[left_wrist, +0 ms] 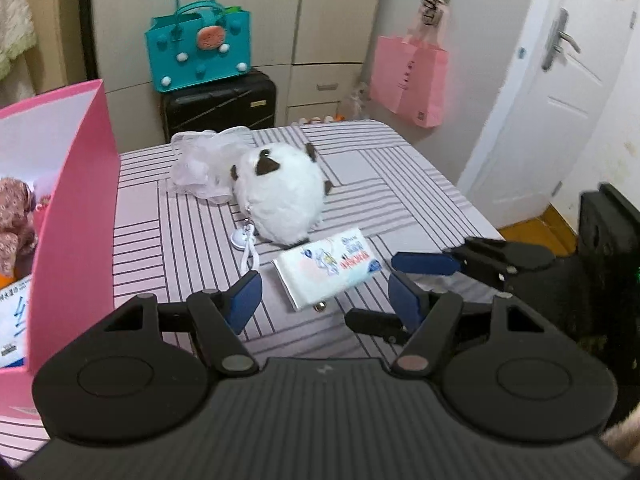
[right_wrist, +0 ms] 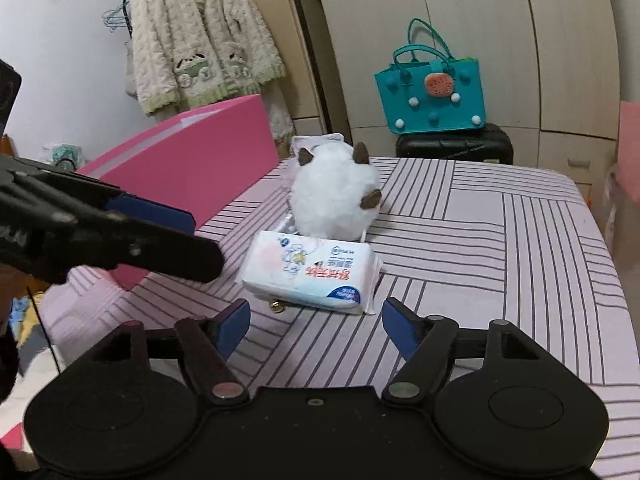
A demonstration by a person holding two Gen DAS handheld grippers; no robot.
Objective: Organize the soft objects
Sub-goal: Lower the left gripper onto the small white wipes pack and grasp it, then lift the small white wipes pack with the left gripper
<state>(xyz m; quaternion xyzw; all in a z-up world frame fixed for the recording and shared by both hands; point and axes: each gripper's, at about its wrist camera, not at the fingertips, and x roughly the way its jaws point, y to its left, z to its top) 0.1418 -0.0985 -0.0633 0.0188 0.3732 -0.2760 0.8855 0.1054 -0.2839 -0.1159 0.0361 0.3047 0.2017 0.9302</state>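
Tissue pack (right_wrist: 310, 276): soft plastic wrap, pillow-shaped, white with pale blue and pink print, a cartoon figure and red lettering too small to read. It lies flat on the striped bedsheet (right_wrist: 500, 240), near the front edge, just in front of the plush. A small brass-coloured metal bit pokes out at its near edge.

Plush toy (left_wrist: 276, 200): round, long white fluff, dark brown ears and paws, white cord and keyring hanging off it. Touching its far-left side is a crumpled sheer mesh pouf (left_wrist: 200, 168), pale pink-white.

Pink paper bag (left_wrist: 76, 208): stiff card, open top, standing at the sheet's left edge; a floral fabric item and a printed box sit inside.

Left gripper (left_wrist: 326, 300): jaws apart, blue pads on either side of the pack, not touching it. Right gripper (right_wrist: 316, 326): jaws apart, nothing between them, pack just ahead.

Behind: teal felt tote (right_wrist: 430, 94) with pompoms on a black hard-shell suitcase (left_wrist: 220, 104).
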